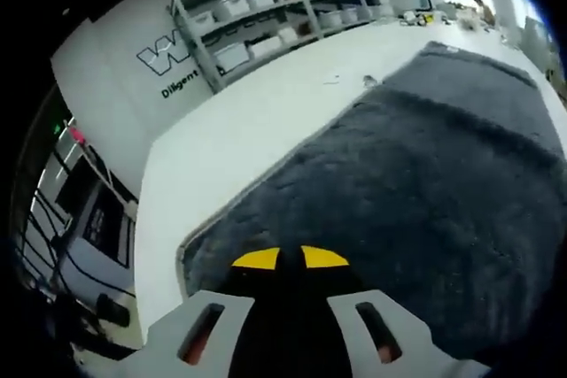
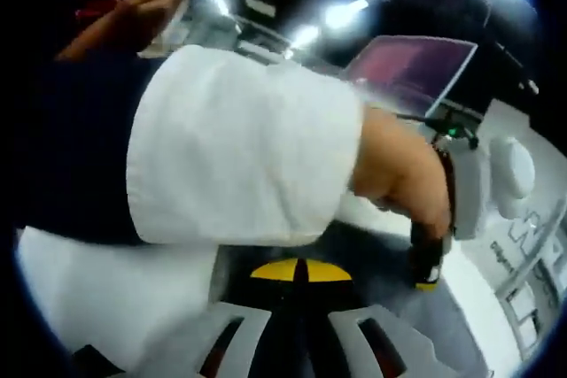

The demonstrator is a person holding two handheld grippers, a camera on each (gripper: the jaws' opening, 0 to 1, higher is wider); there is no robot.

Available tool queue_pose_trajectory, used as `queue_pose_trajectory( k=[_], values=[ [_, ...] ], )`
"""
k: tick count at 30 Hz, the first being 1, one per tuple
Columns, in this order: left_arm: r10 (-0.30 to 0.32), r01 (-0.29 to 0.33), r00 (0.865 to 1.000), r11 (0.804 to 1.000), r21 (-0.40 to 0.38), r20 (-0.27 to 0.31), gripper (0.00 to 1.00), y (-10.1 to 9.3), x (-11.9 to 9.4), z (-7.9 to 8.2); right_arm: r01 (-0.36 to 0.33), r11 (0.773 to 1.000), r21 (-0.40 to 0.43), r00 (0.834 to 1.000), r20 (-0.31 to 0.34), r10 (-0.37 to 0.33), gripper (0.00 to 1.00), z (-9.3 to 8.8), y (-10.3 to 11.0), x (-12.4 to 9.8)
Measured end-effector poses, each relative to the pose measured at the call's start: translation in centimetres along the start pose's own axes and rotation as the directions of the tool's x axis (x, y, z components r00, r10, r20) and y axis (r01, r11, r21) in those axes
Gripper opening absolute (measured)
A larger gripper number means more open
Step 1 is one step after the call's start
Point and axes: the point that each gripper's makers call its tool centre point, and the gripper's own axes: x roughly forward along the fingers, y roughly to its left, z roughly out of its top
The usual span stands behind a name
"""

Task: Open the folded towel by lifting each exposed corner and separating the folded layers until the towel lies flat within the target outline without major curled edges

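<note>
towel (image 1: pixel 425 192) on table (image 1: pixel 230 139) | shelves (image 1: pixel 266 15) behind table | left claw (image 1: pixel 290 258) at towel's near edge

One dark grey towel (image 1: pixel 425 192) lies on one white table (image 1: pixel 239 130) in the left gripper view, and every other count is taken from that towel. At its near edge stands one gripper, the left gripper (image 1: pixel 290 258), with two yellow-tipped jaws closed together. Beyond the towel's far left side stands one shelving rack (image 1: pixel 275 6) holding many white bins, too small to count exactly.

In the right gripper view, one gripper, the right gripper (image 2: pixel 301 269), also shows two yellow-tipped jaws against the towel (image 2: pixel 372 272). Above the towel reaches one arm with one white sleeve (image 2: pixel 239 148), and past it one open laptop (image 2: pixel 412 68).
</note>
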Motion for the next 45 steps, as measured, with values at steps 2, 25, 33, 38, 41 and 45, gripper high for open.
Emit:
queue_pose_trajectory(
  k=[2,25,33,38,41,45],
  values=[
    [-0.014,0.014,1.000,1.000,-0.023,0.013,0.10,-0.2,0.1,0.3,0.002,0.999,0.043,1.000,0.025,-0.003,0.00,0.1,-0.9,-1.2],
    [-0.230,0.264,0.951,0.952,-0.152,0.208,0.14,-6.1,-1.7,5.4,0.126,0.982,0.143,0.992,-0.046,-0.121,0.00,-8.2,-13.2,-13.4],
    [-0.270,0.295,0.944,0.948,-0.122,0.191,0.04,-8.4,-1.5,5.7,0.213,0.960,0.182,0.971,-0.151,-0.187,0.00,-13.7,-17.1,-17.4],
    [-0.315,0.335,0.933,0.937,-0.101,0.174,0.03,-10.6,-1.2,5.8,0.268,0.948,0.170,0.946,-0.230,-0.227,0.00,-16.8,-17.9,-20.1],
    [-0.331,0.347,0.929,0.935,-0.078,0.166,0.02,-12.0,-1.1,6.0,0.284,0.943,0.173,0.937,-0.261,-0.234,0.00,-17.9,-18.6,-20.9],
    [-0.342,0.359,0.922,0.931,-0.069,0.183,0.01,-12.9,-1.2,6.5,0.297,0.941,0.165,0.926,-0.292,-0.241,0.00,-19.2,-18.8,-21.7]
  ],
)
